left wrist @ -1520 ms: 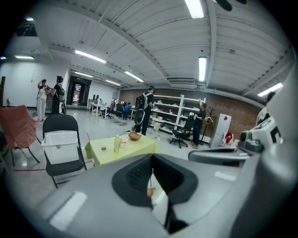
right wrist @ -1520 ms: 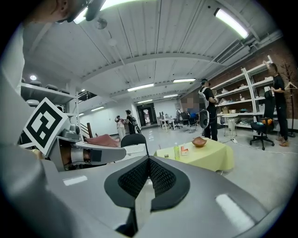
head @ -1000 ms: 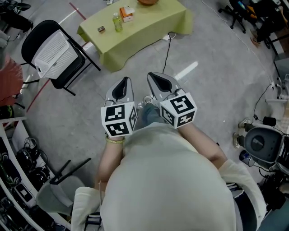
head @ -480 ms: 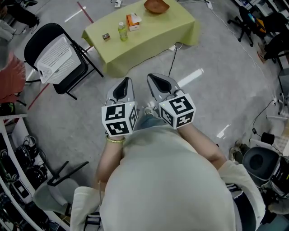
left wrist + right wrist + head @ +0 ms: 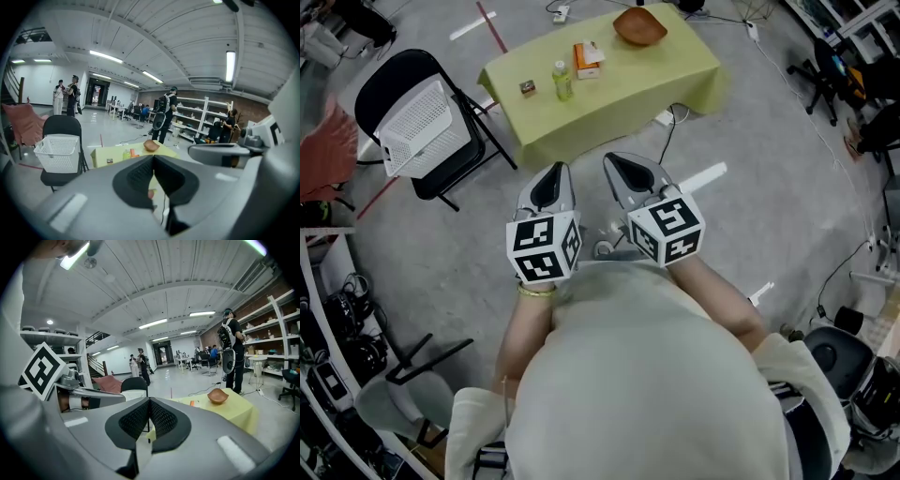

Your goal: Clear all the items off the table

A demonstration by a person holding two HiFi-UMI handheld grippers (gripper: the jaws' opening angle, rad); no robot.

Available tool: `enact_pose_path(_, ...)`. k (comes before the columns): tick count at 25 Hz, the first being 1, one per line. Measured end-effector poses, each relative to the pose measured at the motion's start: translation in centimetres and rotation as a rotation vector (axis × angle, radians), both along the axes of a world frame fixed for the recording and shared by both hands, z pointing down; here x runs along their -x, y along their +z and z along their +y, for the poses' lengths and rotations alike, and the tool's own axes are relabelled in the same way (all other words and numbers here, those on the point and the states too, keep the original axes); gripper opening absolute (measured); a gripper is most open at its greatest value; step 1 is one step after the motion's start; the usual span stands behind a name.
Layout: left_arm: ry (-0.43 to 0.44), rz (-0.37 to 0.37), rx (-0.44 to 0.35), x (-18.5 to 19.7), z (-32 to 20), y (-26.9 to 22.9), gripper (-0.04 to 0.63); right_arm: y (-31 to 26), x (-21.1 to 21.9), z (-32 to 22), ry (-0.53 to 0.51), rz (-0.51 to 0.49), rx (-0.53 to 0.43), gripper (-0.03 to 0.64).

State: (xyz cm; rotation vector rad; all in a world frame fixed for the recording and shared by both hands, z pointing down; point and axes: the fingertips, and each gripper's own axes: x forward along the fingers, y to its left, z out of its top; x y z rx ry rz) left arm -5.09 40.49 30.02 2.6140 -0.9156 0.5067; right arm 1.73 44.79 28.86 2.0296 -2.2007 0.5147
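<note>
The left claw (image 5: 553,174) is shut: in its own view the two dark pads meet along their tips with nothing between them. The right claw (image 5: 620,162) is the same, pads together and empty. Both are held side by side, just apart, close in front of the person's body, over bare grey floor (image 5: 750,216). Both point toward the table (image 5: 628,73), and neither touches anything.

The table stands well ahead of the claws, covered by a yellow-green cloth that hangs down its sides. Four things sit on it. A brown bowl (image 5: 639,26) is at the far right end. An orange box (image 5: 588,60) lies near the middle, and a small bottle (image 5: 562,80) with pale green contents stands upright just beside it. A small dark box (image 5: 527,88) sits toward the left end, a little apart from the bottle.

Left of the table, close to its corner, stands a black folding chair (image 5: 380,80). A white slatted basket (image 5: 417,127) rests on its seat, empty as far as can be seen. A strip of red tape (image 5: 490,23) runs along the floor behind the table.

In the claw views other people stand far back in the hall, with shelving along the right wall.
</note>
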Motion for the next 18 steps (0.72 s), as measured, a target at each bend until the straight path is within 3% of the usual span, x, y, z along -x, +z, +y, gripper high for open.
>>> enact_pose_path(10,-0.056,-0.02,0.029,-0.2,-3.3,1.4,0.011,1.6,-1.2,-2.9,-0.029,-0.023,0.034,-0.005)
enact_pose_path(18,-0.054,-0.023,0.027,-1.2,-8.1,2.1,0.011,2.1,-2.6,-7.0,-0.022,-0.006,0.044,-0.005)
